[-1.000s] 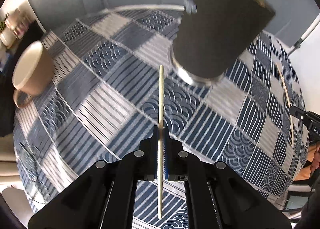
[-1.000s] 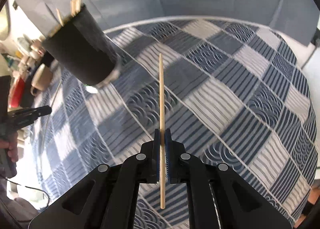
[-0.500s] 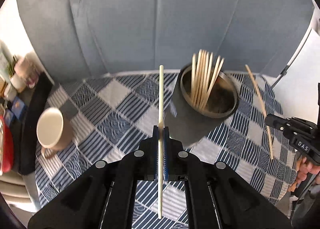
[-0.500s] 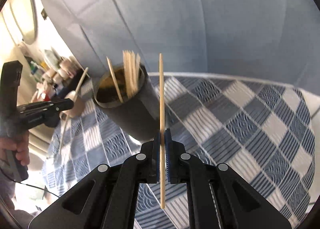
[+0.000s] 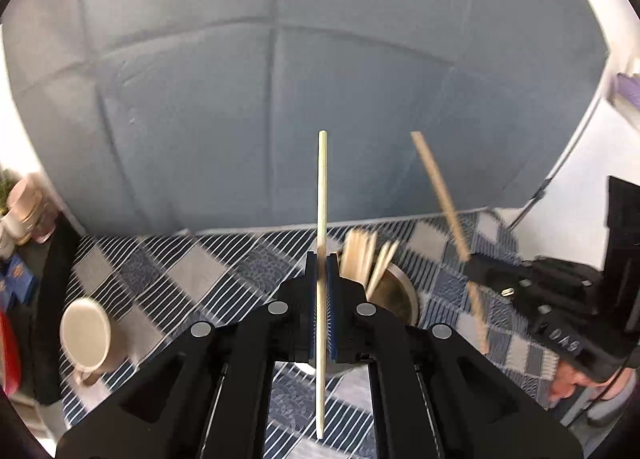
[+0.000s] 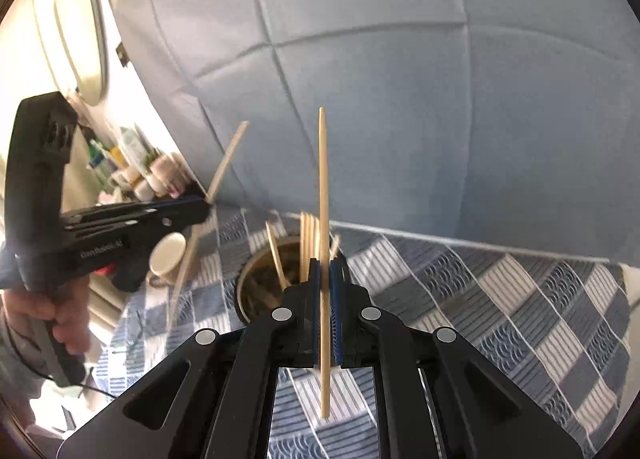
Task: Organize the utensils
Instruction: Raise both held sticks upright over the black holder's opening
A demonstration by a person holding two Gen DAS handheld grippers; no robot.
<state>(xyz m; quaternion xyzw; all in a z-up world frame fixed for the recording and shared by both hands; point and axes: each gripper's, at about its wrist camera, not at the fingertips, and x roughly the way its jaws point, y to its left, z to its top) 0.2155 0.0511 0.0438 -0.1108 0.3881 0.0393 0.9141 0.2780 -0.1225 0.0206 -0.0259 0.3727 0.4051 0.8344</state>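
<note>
Left tool (image 5: 321,283) is clamped tight on a single chopstick (image 5: 322,219), jaws pressed against the stick. The stick runs straight up the middle of the left wrist view, top end against the blue-grey padded backdrop (image 5: 240,99), lower end sticking out behind the pads. Right tool (image 6: 325,287) does the same: closed hard on its own chopstick, the right-hand chopstick (image 6: 323,187), pointed tip up.

Holder cup (image 6: 260,287) (dark outside, metal rim) stands on the counter (image 6: 520,299), covered with a blue-and-white patchwork cloth. It sits just past both tools' tips, partly hidden by them. A bunch of chopsticks (image 5: 360,255) stands inside it, leaning on the rim.

Both held sticks are above the holder, not inside it.

Beige mug (image 5: 86,335) sits on the cloth on the left, well apart from the holder. Bottles and jars (image 6: 152,175) crowd a shelf at far left (blurry, can't tell which). A hand (image 6: 52,311) grips the left tool's handle in the right wrist view.
</note>
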